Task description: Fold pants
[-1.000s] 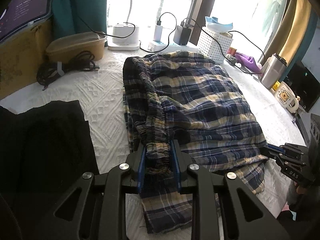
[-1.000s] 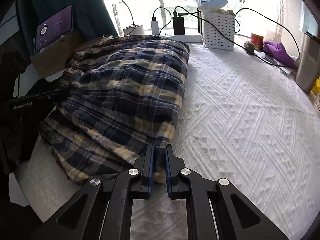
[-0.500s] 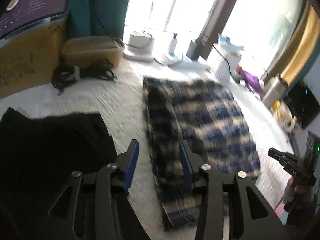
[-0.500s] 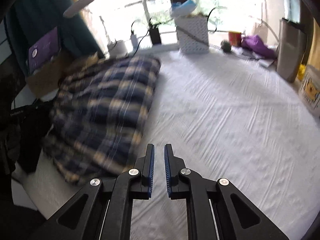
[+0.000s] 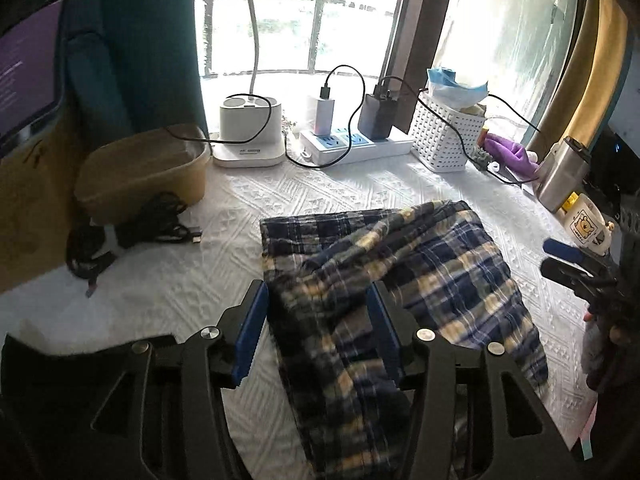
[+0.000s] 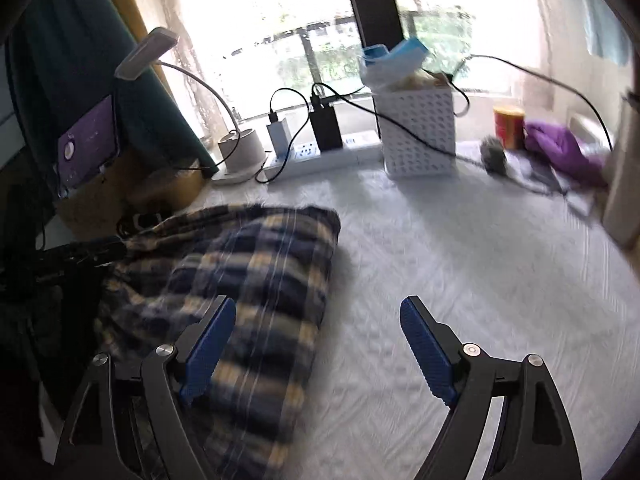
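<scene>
The blue and yellow plaid pants (image 5: 400, 288) lie folded in a loose bundle on the white quilted bedspread (image 5: 312, 196). My left gripper (image 5: 316, 308) is open, its jaws wide apart above the near left part of the pants, holding nothing. In the right wrist view the pants (image 6: 248, 280) lie at the left, blurred. My right gripper (image 6: 318, 320) is open and empty, straddling the pants' right edge above the bedspread (image 6: 460, 280). The right gripper (image 5: 576, 264) also shows at the right edge of the left wrist view.
A tan lidded box (image 5: 140, 168) and black cables (image 5: 152, 224) sit at back left. A lamp base (image 5: 248, 136), power strip (image 5: 352, 144) and white basket (image 5: 448, 136) line the window. A steel flask (image 5: 560, 172) and mug (image 5: 588, 224) stand right. Black cloth (image 5: 60, 380) lies near left.
Both grippers let go of the pants, opened wide and pulled back. The pants now lie in a shorter folded bundle on the bedspread.
</scene>
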